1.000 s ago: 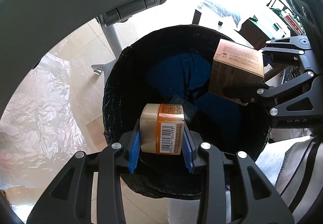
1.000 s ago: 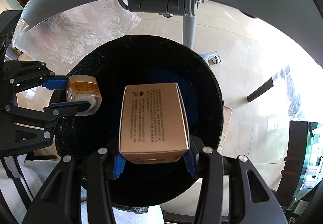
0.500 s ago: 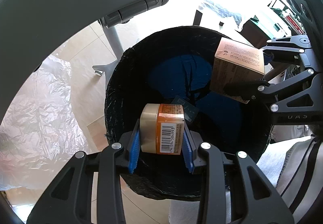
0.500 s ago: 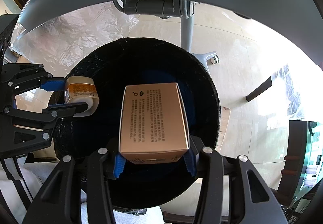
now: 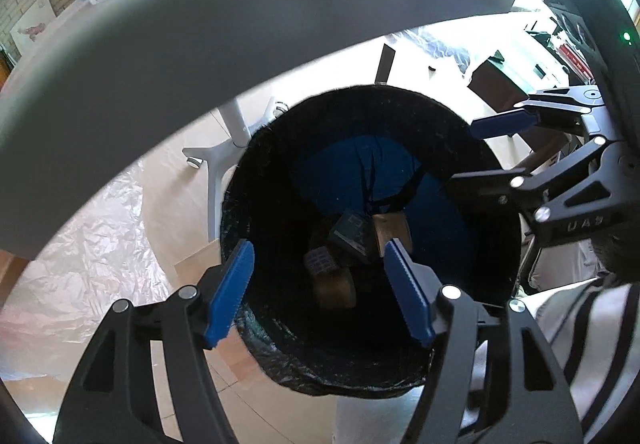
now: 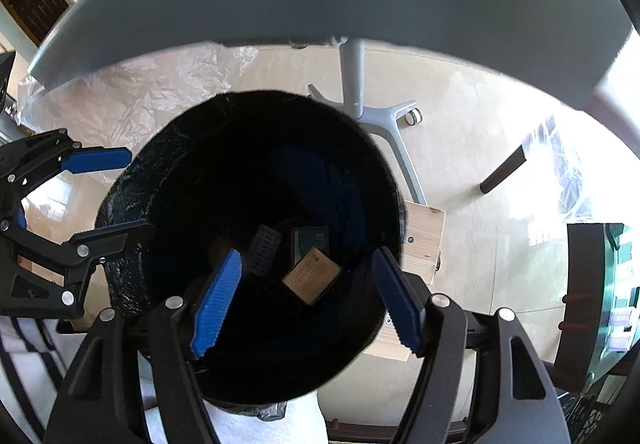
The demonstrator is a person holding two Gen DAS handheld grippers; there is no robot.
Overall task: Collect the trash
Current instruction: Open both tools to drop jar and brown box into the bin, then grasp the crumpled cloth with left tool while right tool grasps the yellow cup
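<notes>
We held the left gripper point(image 5: 320, 284) over the near rim of the black-lined bin point(image 5: 256, 172), its jaws opening with nothing between them, so whatever it let go would land inside. The trash point(image 6: 310, 276), small boxes, lay at the bin's bottom. To the right, the right gripper point(image 6: 306, 296) hung likewise, jaws opening and empty.
</notes>
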